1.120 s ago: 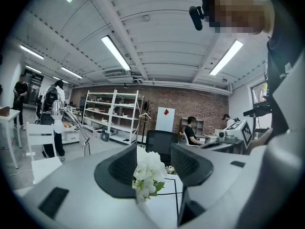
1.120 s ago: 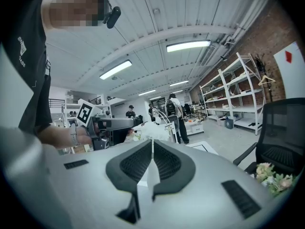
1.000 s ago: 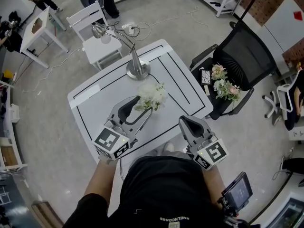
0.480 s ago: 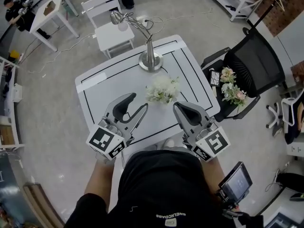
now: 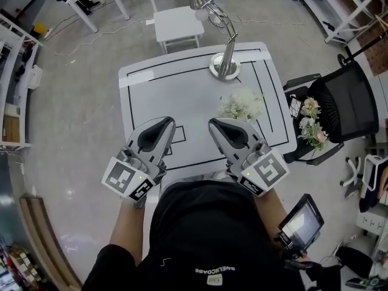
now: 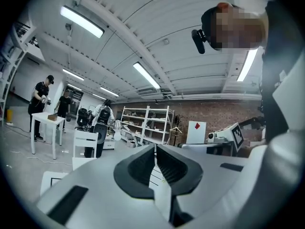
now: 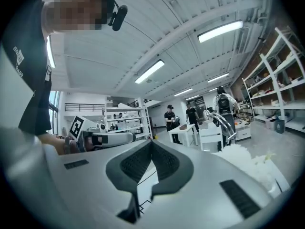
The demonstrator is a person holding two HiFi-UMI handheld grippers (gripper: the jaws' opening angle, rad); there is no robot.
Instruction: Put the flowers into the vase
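Grey concrete floor all round, and in the middle of the head view a white table (image 5: 182, 96) with black lines marked on it. A silver lamp (image 5: 225, 65) stands at its far edge, and just below that, right of centre, a white bunch (image 5: 241, 105) of blooms stands on the tabletop (whatever it stands in is hidden under the blooms). Over at the right edge a black office chair (image 5: 354, 102) carries the pink-and-white flowers (image 5: 312, 126) on its seat, well clear of both tools. A white chair (image 5: 177, 23) sits at top centre. Low in the frame the left gripper (image 5: 162, 123) and the right gripper (image 5: 219, 125) are held side by side at the table's near edge, pointing across it.

Now the left gripper view: the jaws have just been closing and stand together with only a sliver between them, nothing caught there. Beyond them are white shelves (image 6: 147, 123) against a brick wall, and people (image 6: 42, 99) at a desk at far left.

And the right gripper view: jaws pressed together, empty as well. The white bunch shows at lower right, the lamp's curved neck just above it, and two more people stand at a desk mid-frame.
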